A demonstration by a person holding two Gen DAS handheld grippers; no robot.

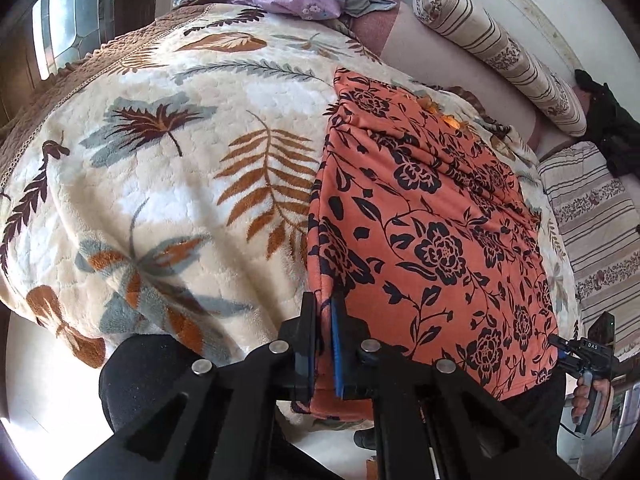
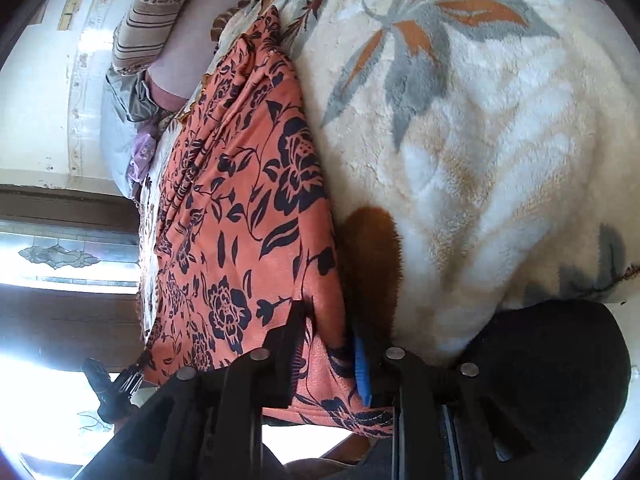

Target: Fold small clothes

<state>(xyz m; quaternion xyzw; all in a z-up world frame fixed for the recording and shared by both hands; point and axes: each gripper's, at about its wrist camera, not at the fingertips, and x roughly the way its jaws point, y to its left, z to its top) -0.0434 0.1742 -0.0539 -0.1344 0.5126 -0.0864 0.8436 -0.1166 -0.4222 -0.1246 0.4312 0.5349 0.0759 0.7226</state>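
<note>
Left gripper (image 1: pixel 323 344) clamped on orange black-flowered garment (image 1: pixel 432 232) hem at 6 o'clock | right gripper (image 2: pixel 328 356) jaws apart around opposite corner | garment flat on cream leaf-print fleece blanket (image 1: pixel 160 168) | risk: unpinched corner slips, fold skews

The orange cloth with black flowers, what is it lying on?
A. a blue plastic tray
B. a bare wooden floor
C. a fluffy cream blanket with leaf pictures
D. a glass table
C: the orange cloth with black flowers is spread over the fluffy cream blanket with leaf pictures, which shows all around its edges in both views.
</note>
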